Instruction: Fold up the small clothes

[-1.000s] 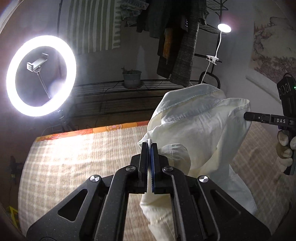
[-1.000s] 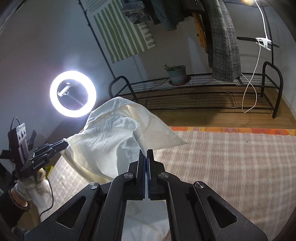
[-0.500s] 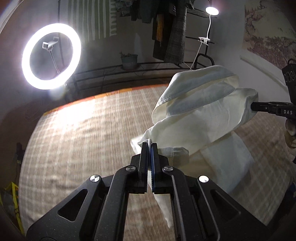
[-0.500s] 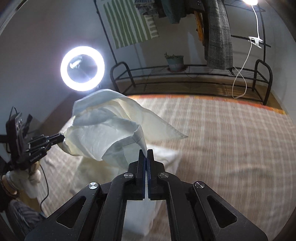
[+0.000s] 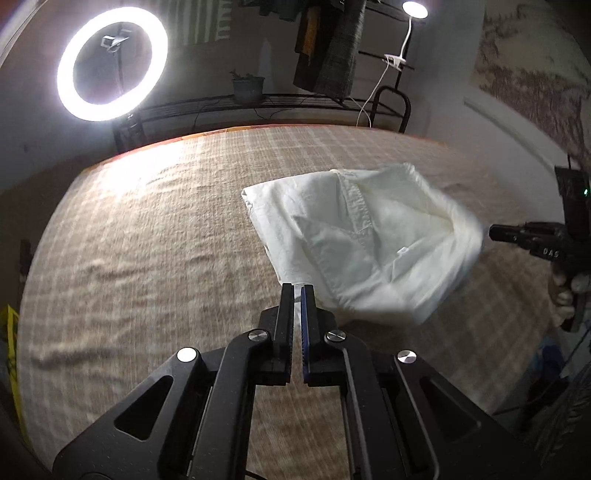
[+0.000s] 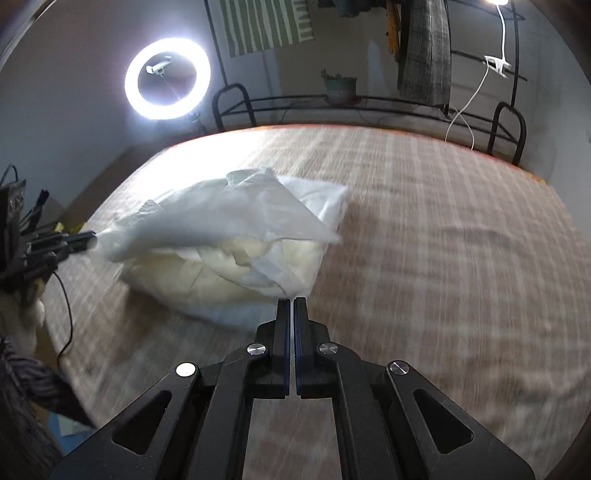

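A small white shirt [image 5: 373, 243] lies bunched and partly doubled over on the checked beige cloth [image 5: 155, 240] of the bed. My left gripper [image 5: 297, 290] is shut on one edge of the shirt. My right gripper [image 6: 291, 301] is shut on the opposite edge of the shirt [image 6: 236, 240]. The right gripper also shows at the right of the left wrist view [image 5: 495, 233], pinching the shirt's far corner. The left gripper shows at the left of the right wrist view [image 6: 90, 239]. The shirt is stretched low between them, its far part resting on the cloth.
A lit ring light [image 5: 110, 64] stands behind the bed at the left. A black metal rack [image 5: 258, 107] with a potted plant [image 5: 247, 86] runs along the far edge. Clothes [image 5: 328, 48] hang above it. A clip lamp [image 5: 413, 7] shines at the back right.
Both grippers have come down with the shirt. It hung high in the air before and now lies low on the bed, folded over on itself. Both grips are unchanged.
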Tool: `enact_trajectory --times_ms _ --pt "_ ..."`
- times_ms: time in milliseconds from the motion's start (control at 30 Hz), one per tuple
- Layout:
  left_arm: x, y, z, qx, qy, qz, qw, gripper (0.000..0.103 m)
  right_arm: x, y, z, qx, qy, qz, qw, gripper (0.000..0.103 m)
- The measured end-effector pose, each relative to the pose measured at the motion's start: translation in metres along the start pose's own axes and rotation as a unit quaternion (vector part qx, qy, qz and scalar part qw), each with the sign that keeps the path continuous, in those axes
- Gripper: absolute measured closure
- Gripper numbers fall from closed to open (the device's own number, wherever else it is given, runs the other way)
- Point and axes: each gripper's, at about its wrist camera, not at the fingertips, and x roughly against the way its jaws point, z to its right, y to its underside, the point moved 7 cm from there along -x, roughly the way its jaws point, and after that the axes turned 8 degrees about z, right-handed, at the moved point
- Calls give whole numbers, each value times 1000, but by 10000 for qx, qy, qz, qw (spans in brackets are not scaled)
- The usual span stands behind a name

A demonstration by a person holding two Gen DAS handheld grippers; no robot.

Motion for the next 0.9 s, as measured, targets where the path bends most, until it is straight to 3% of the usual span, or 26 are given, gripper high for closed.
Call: enact_trajectory --times_ms 100,167,200,267,333,467,533,567,600,633,700,733,800,833,900 --pt "11 -4 -12 465 83 84 9988 98 18 1 7 -392 -162 199 9989 102" --pt "4 -5 -24 1027 173 12 9946 75 24 1 15 -956 -389 294 9942 98" --pt "-2 -5 -30 1298 203 -35 9913 73 24 1 19 -1264 -516 343 9900 95" --pt "-15 -3 -39 1779 346 -192 9833 72 19 4 27 -1825 -617 367 9806 67" --pt "-29 2 -47 2279 493 -379 9717 72 6 7 30 -2302 -744 282 9699 55" --pt "-50 5 -54 3111 842 -544 9451 72 -21 16 29 -2981 -1243 31 9464 55" --pt "-59 4 -50 3215 952 -609 9402 76 -36 21 29 -3128 -1294 -152 9408 55" --pt "-63 3 -46 3190 998 -649 9402 92 -41 22 28 -3157 -1327 -200 9393 55" --pt "-66 3 -42 3136 1040 -695 9413 100 -46 23 27 -3193 -1395 -208 9371 55" --pt "-69 3 -37 3067 1089 -748 9426 101 -49 23 26 -3220 -1489 -207 9347 56" --pt "-72 2 -28 2908 1100 -785 9472 102 -56 20 23 -3224 -1619 -219 9324 71" --pt "-71 1 -25 2874 1104 -773 9483 103 -57 19 23 -3184 -1604 -242 9340 94" --pt "-63 -4 -25 3119 1311 -712 9383 103 -55 15 27 -3245 -1657 -208 9310 99" --pt "-55 -6 -26 3355 1537 -655 9271 103 -49 11 28 -3367 -1797 -108 9243 100" --pt "-47 -8 -30 3401 1597 -595 9248 103 -38 2 28 -3413 -1997 60 9185 101"
